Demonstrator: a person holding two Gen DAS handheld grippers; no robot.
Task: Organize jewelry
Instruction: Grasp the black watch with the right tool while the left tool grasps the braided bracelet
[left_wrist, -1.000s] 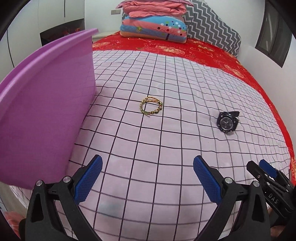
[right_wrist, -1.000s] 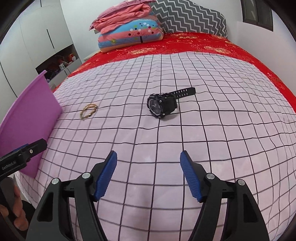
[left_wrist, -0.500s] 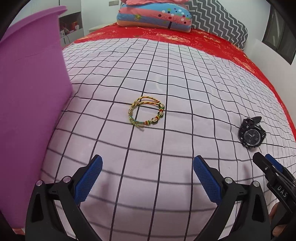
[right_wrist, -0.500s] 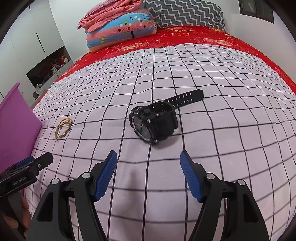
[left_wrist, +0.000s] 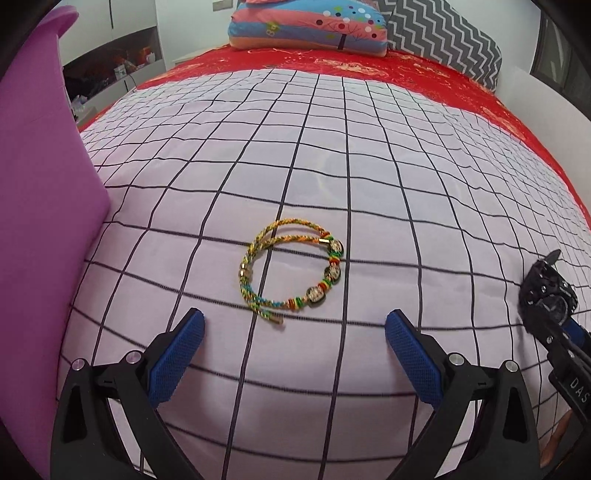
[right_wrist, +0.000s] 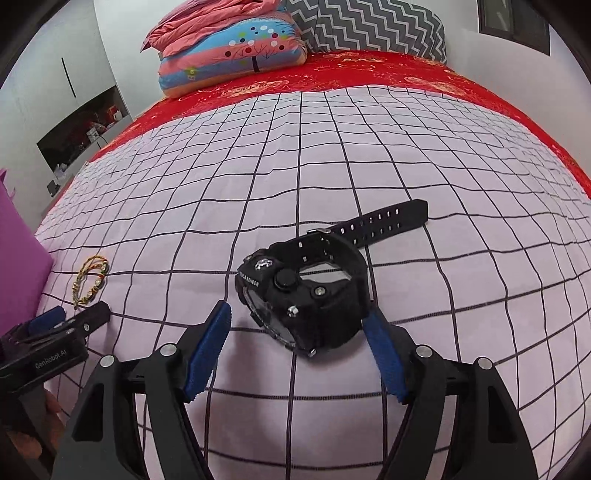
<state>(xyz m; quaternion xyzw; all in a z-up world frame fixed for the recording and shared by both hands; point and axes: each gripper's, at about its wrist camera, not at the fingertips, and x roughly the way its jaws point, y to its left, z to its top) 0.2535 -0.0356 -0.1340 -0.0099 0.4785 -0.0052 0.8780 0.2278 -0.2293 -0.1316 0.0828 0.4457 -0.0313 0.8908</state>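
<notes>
A braided multicolour bracelet (left_wrist: 291, 271) with beads lies on the pink checked sheet (left_wrist: 369, 184), just beyond my open left gripper (left_wrist: 293, 325). It also shows small in the right wrist view (right_wrist: 90, 282). A black wristwatch (right_wrist: 308, 295) lies on its side with the strap stretched to the right; my open right gripper (right_wrist: 297, 332) has its blue pads on either side of the watch's near end, not closed on it. The watch also shows at the right edge of the left wrist view (left_wrist: 548, 295).
A purple box (left_wrist: 40, 206) stands at the left of the bed, its wall also in the right wrist view (right_wrist: 18, 258). Folded quilts and a zigzag pillow (right_wrist: 258, 44) sit at the head on the red cover (right_wrist: 369, 74).
Both grippers have moved forward and lower: the left one closer to the bracelet, the right one up to the watch, which now sits between its pads. Both stayed open.
</notes>
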